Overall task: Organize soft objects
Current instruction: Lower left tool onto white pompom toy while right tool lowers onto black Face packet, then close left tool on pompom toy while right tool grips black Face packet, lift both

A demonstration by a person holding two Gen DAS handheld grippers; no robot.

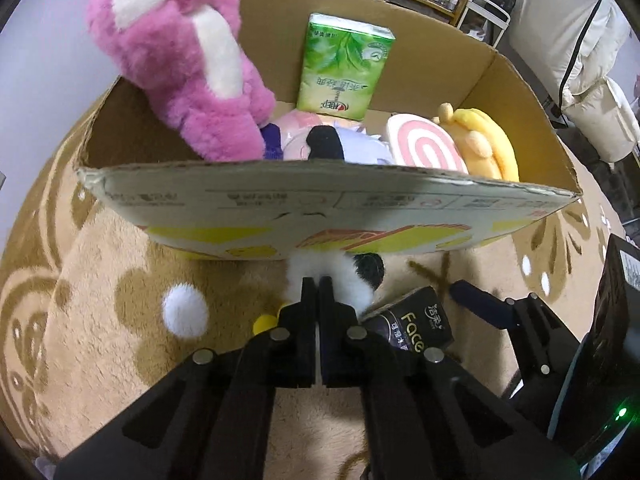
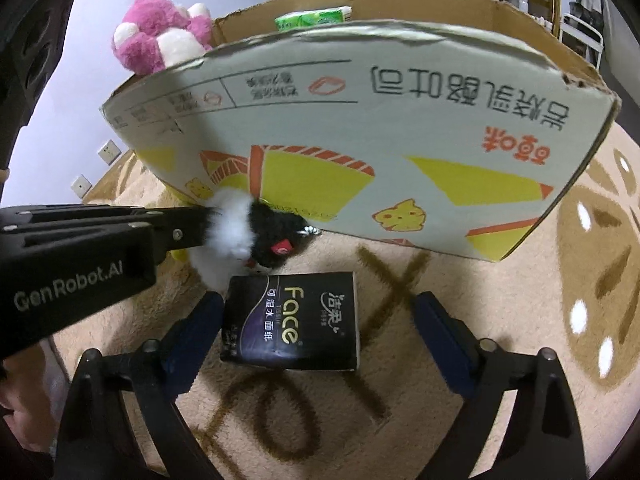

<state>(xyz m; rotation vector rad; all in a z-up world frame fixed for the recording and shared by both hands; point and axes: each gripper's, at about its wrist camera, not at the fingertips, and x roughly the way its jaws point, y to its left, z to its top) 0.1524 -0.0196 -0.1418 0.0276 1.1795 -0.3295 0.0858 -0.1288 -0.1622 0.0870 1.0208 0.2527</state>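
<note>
Nearest me, left tongs (image 1: pixel 316 282) clenched on the small black-and-white fluffy plush toy (image 2: pixel 256 236), low on the beige patterned carpet (image 2: pixel 520 344) against the printed cardboard box (image 2: pixel 360 140). Right tongs (image 2: pixel 316 308) spread wide around the black tissue pack (image 2: pixel 290 322), not gripping. Already boxed: pink plush bear (image 1: pixel 180 60), green tissue pack (image 1: pixel 344 68), pink swirl cushion (image 1: pixel 424 144), yellow plush (image 1: pixel 484 140). I judge two items left; mostly done.
</note>
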